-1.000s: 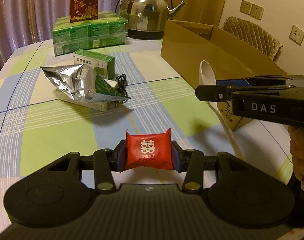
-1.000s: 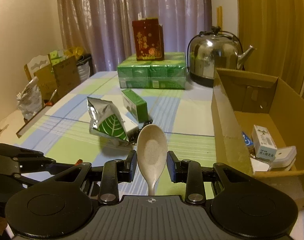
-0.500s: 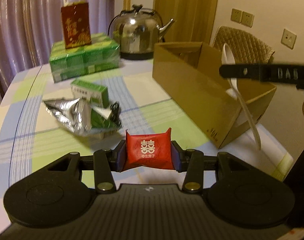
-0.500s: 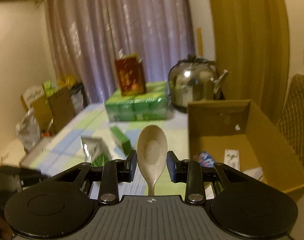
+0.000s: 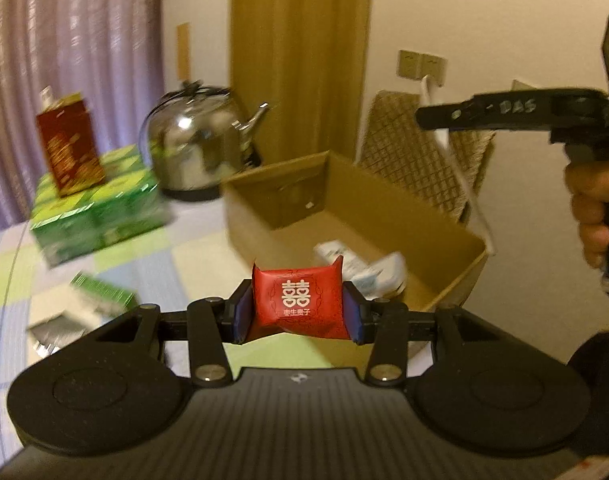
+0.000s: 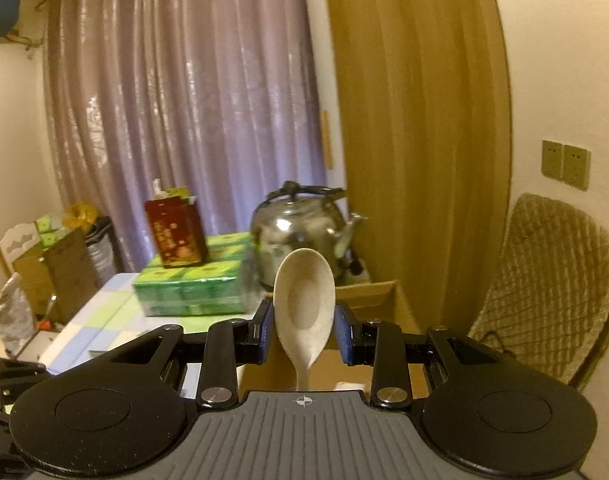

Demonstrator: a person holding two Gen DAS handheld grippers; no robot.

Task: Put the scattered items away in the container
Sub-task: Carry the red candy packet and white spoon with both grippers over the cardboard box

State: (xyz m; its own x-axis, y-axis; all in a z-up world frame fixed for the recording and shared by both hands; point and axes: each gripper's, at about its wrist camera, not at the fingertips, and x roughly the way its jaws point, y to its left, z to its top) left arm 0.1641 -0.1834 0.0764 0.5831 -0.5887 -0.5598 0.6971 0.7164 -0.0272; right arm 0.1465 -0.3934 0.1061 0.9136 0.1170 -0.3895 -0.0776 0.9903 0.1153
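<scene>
Since a second ago we have lifted both loads off the table: our left gripper [image 5: 297, 307] pinches the red packet [image 5: 298, 305] above the cardboard box [image 5: 458, 248], our right gripper [image 6: 303, 325] clamps the spoon [image 6: 303, 304], so both look ready to drop.

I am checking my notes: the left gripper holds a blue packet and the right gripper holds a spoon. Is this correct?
Not quite. In the left wrist view, the packet in the left gripper is red, not blue. The right gripper does hold a spoon.

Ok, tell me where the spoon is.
The spoon sits bowl-up between the right gripper's jaws, raised in front of the kettle above the cardboard box.
</scene>
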